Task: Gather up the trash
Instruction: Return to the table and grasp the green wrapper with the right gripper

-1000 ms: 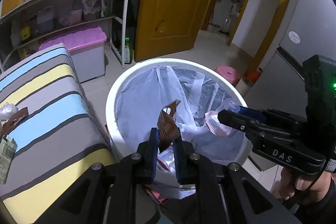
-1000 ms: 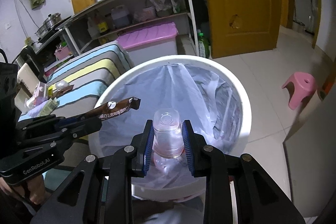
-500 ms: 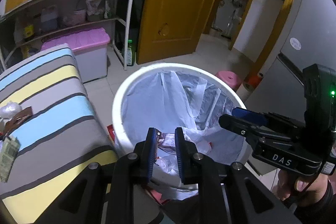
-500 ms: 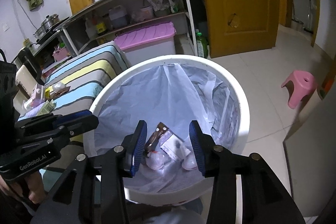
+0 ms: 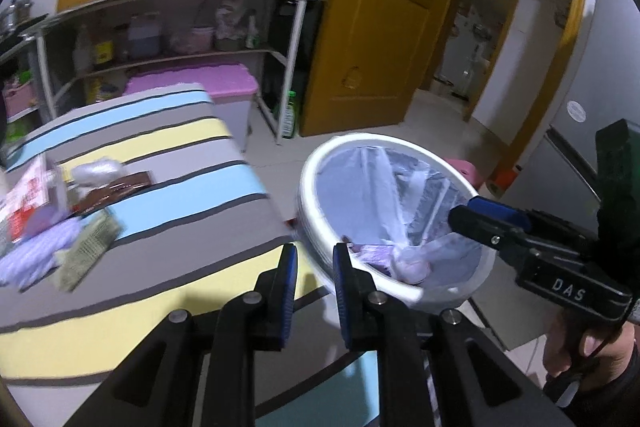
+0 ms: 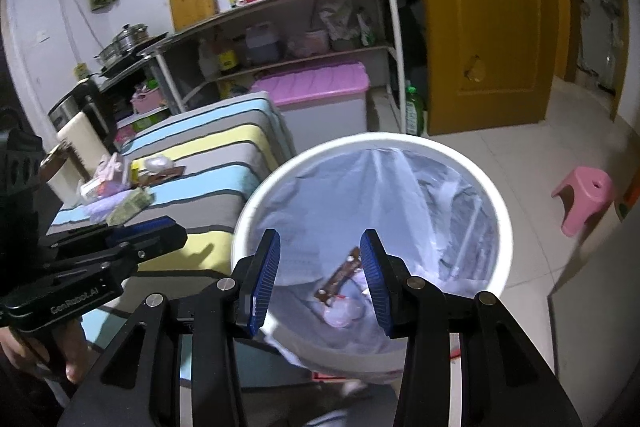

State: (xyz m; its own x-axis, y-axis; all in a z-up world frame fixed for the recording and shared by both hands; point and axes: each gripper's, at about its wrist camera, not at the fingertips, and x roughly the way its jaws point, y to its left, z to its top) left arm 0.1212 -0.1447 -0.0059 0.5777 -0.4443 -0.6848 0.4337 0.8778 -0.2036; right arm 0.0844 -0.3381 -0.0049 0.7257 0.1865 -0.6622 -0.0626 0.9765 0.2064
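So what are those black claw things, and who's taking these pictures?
They are two grabbers, one in each of a person's hands, and each has a little camera looking along its fingers. One picture is from the left gripper, the other from the right gripper. Both pairs of jaws have just been opening and hold nothing. Below them is a white bin with a brown wrapper inside. More packets lie on the striped cloth beside it.

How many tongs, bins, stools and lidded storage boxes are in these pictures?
Tongs: 2, the left tongs and the right tongs
White bin: 1
Pink stool: 1
Pink-lidded storage box: 1
Total: 5
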